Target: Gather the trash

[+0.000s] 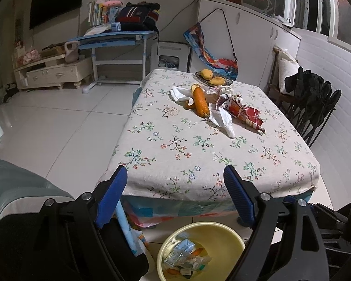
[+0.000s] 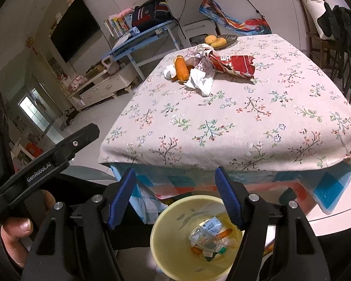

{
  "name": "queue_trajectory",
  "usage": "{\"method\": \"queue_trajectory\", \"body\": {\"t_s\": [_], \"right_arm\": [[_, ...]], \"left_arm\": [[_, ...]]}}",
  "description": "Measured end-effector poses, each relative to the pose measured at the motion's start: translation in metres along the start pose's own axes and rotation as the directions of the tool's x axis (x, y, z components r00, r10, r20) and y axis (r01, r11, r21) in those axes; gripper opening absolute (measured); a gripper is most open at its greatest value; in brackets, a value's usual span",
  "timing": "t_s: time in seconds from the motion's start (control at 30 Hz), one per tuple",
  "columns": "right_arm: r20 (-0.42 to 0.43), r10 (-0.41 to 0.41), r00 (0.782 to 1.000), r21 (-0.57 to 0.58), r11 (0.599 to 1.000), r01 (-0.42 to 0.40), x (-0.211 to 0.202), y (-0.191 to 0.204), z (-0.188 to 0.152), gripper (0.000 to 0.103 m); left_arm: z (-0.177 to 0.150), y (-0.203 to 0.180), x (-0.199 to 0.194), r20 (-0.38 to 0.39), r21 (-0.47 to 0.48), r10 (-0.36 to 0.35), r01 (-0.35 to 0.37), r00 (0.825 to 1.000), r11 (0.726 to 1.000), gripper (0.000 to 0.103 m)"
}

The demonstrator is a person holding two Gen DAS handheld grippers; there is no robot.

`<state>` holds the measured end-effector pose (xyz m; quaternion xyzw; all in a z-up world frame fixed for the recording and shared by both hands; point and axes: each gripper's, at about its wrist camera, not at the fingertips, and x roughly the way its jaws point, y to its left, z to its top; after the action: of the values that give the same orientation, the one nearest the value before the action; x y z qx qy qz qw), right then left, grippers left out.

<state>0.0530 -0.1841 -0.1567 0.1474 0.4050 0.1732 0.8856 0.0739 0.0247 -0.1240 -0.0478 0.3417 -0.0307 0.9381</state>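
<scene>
Yellow plastic forms the bin [image 1: 227, 241], which stands on the floor just in front of the near edge of the tabletop [image 1: 175, 145] and already holds cartons and scraps. Both grippers are held above it, and nothing is carried by either. The fingers of the left gripper [image 1: 175, 194] are spread wide with only the table edge seen between them; the fingers of the right gripper [image 2: 175, 199] are likewise apart and empty, with the bin rim showing in the gap.

The remaining trash is gathered in one heap at the far end of the tabletop, well apart from both grippers and straight ahead of them. An orange peel-like piece [image 1: 200, 101] lies at the heap's left, its long axis running near to far. White paper [image 1: 222, 117] is spread under and beside it. A red wrapper [image 1: 242, 113] lies at the right, its long axis running from the heap's middle out to the near right. A dish of fruit [image 1: 213, 78] sits just beyond the heap and is judged not to be trash.

From the views, the peel is judged nearer the left gripper and the wrapper nearer the right. A forward reach across the full tabletop is required for either, and the fingers should be closed across each piece's short width.
</scene>
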Motion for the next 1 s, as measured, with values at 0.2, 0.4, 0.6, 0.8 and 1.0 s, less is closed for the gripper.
{"method": "queue_trajectory", "body": {"t_s": [0.2, 0.4, 0.6, 0.8, 1.0], "right_arm": [[0.005, 0.000, 1.000, -0.003, 1.000, 0.000, 0.002, -0.003, 0.010, 0.068], [0.000, -0.001, 1.000, -0.009, 1.000, 0.001, 0.011, -0.008, 0.030, 0.068], [0.003, -0.012, 1.000, -0.039, 0.999, 0.012, 0.021, -0.008, 0.052, 0.068], [0.017, -0.042, 0.999, -0.064, 0.997, 0.043, 0.027, -0.017, 0.081, 0.068], [0.014, -0.108, 0.994, -0.122, 0.987, 0.108, 0.044, -0.028, 0.114, 0.068]], "left_arm": [[0.018, 0.007, 0.007, 0.000, -0.003, 0.004, -0.004, 1.000, 1.000, 0.082], [0.035, 0.010, 0.020, -0.006, -0.010, 0.005, -0.005, 1.000, 1.000, 0.082], [0.050, 0.009, 0.039, -0.026, -0.014, -0.005, 0.005, 1.000, 1.000, 0.082], [0.064, 0.002, 0.061, -0.042, -0.008, -0.018, 0.018, 0.999, 1.000, 0.082], [0.080, -0.010, 0.085, -0.057, 0.007, -0.034, 0.034, 0.998, 0.999, 0.082]]}}
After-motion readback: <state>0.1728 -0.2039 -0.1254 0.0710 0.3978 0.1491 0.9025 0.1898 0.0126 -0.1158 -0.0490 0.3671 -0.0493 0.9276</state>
